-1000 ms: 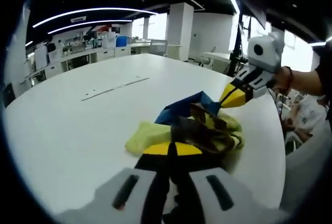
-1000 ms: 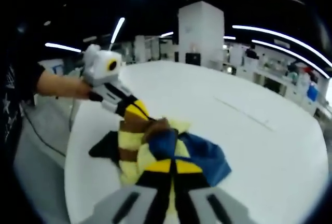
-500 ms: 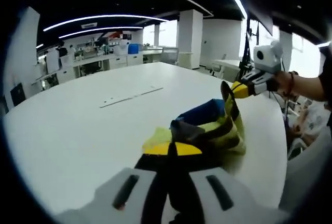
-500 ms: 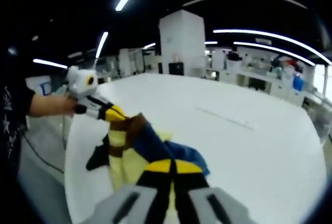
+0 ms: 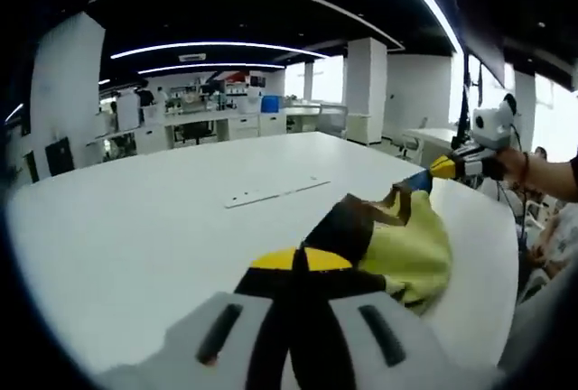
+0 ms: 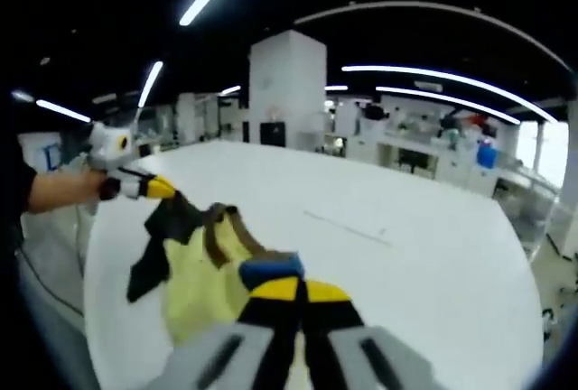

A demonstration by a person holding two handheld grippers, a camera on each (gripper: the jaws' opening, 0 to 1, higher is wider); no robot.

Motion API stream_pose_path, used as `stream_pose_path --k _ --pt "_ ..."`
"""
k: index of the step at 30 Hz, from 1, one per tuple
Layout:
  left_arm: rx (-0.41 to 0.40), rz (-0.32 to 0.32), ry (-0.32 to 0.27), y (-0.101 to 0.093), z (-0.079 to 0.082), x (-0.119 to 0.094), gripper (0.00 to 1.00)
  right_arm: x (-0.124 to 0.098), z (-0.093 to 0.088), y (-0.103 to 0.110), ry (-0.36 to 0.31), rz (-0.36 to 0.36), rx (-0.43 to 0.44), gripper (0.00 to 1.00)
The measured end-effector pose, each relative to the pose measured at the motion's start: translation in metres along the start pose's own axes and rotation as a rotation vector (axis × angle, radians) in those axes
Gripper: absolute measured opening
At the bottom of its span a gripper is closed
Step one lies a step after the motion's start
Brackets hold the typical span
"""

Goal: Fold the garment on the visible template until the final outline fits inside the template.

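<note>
Yellow garment (image 5: 406,246) hangs spread between both grippers, left (image 5: 301,262) and right (image 6: 293,292) each clamped on it (lifted off the desk (image 5: 135,236)); next, lay it flat.

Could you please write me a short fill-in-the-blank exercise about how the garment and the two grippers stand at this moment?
1. The garment is stretched between the two ____.
2. The garment's largest panel is pale ____.
3. The jaws of the left gripper are ____ on the garment.
4. The right gripper holds the garment above a ____ table.

Missing words: grippers; yellow; shut; white
</note>
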State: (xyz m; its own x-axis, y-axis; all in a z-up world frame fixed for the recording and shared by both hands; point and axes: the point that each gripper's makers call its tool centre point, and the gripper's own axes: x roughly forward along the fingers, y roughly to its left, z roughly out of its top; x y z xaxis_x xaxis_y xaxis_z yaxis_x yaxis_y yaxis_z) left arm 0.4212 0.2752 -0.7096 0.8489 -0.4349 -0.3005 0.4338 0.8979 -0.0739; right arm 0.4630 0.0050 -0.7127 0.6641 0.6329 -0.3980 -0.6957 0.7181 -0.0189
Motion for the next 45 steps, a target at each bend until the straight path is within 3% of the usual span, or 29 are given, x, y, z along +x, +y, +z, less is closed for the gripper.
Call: stream_pose_path --k 10,17,24,34,45 --pt "0.003 0.081 -0.015 0.037 0.012 0.009 0.0 0.018 0.019 -0.023 -0.011 -0.057 0.02 0.0" --pt "0.002 0.115 -0.042 0.061 0.025 0.03 0.0 0.044 0.034 -0.042 -0.024 -0.1 0.038 0.0" --pt "0.007 0.164 -0.04 0.083 0.021 0.049 0.0 0.074 0.038 -0.062 -0.034 -0.147 0.068 0.0" --pt "-0.063 0.227 -0.034 0.112 0.002 0.082 0.0 0.116 0.017 -0.083 -0.012 -0.197 0.156 0.0" --pt "-0.054 0.259 0.056 0.13 -0.032 0.108 0.0 0.147 -0.026 -0.094 0.08 -0.219 0.223 0.0"
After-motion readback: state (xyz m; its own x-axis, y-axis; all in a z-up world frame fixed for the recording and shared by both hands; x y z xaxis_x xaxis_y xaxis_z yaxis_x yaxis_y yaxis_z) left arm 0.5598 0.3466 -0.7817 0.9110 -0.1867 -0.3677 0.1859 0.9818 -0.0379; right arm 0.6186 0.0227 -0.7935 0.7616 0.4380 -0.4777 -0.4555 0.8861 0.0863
